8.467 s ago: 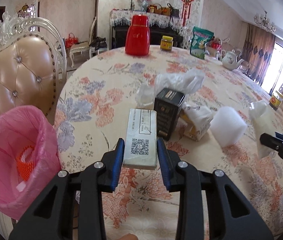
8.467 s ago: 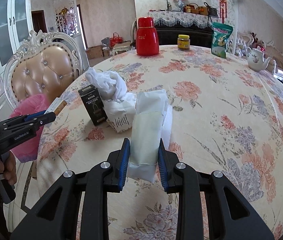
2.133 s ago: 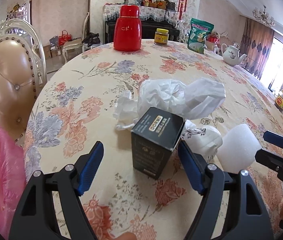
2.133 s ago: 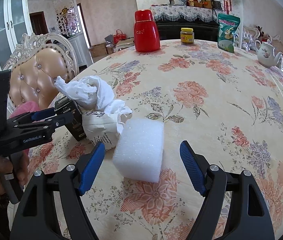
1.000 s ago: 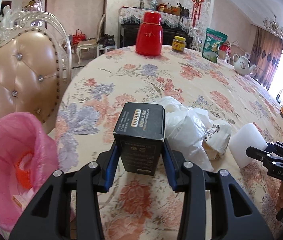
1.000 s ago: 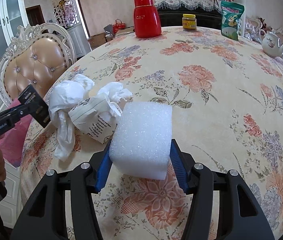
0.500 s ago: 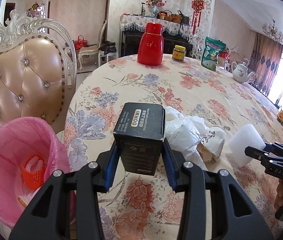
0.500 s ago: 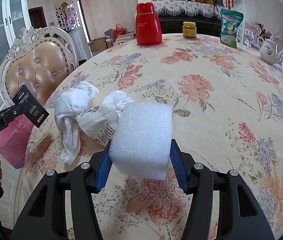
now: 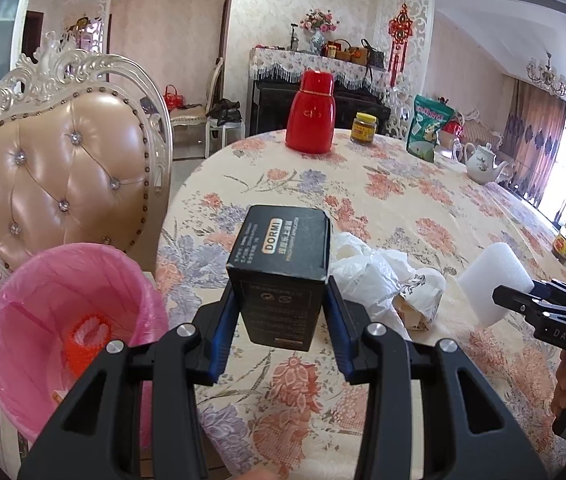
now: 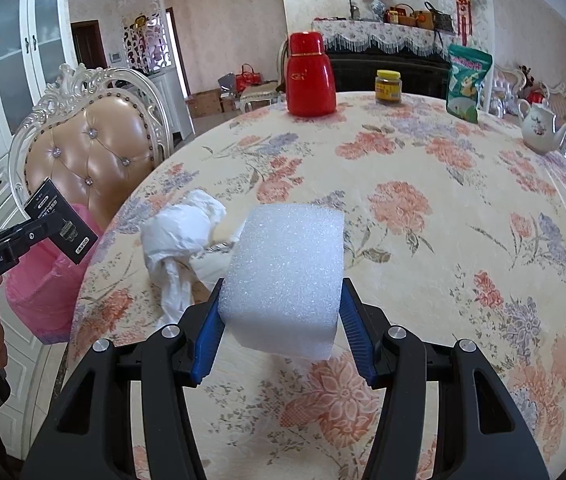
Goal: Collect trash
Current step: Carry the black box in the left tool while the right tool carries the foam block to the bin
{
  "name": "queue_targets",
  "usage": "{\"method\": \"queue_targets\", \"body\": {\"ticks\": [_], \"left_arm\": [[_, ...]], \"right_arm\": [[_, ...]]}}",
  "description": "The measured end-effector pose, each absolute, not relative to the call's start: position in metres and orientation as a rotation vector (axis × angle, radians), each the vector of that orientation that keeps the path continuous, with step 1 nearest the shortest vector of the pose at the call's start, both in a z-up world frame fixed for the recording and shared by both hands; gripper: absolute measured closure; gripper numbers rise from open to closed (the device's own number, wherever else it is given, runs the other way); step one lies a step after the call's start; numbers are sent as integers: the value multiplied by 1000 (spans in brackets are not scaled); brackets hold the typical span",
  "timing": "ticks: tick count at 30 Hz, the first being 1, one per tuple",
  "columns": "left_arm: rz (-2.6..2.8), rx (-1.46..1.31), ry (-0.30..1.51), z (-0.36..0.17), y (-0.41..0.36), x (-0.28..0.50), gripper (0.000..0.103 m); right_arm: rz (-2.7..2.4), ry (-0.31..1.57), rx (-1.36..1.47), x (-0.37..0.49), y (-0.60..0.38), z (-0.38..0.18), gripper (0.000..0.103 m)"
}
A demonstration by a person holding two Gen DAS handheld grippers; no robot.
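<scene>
My left gripper (image 9: 281,316) is shut on a black carton (image 9: 283,268) and holds it above the table's near-left edge; the carton also shows in the right wrist view (image 10: 61,220). A bin with a pink liner (image 9: 43,312) stands below and to the left, with an orange item inside. My right gripper (image 10: 281,320) is shut on a white foam block (image 10: 287,272), lifted above the table; the block also shows in the left wrist view (image 9: 495,276). Crumpled white plastic (image 9: 367,280) and a crumpled printed paper bag (image 9: 423,300) lie on the floral tablecloth (image 9: 383,200).
A padded chair (image 9: 55,176) stands beside the bin at the table's left edge. At the far side of the table stand a red thermos (image 9: 310,112), a yellow-lidded jar (image 9: 364,128), a green snack bag (image 9: 427,128) and a white teapot (image 9: 483,164).
Both grippers have lifted their loads and drawn back a little. The left gripper with the carton has shifted left toward the bin, which shows more fully now.
</scene>
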State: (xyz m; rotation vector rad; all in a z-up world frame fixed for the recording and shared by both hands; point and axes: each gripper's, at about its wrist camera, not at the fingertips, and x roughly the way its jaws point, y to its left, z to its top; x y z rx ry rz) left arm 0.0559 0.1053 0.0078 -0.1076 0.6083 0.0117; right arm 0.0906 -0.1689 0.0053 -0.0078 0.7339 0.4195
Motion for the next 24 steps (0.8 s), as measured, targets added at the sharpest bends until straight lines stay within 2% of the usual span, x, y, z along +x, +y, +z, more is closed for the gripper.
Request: {"method": "queue_targets", "body": {"ticks": [24], "left_arm": [[97,-138,533,33,154,0,62]], "right_arm": [[516,665,-59,70,-114,40,51]]}}
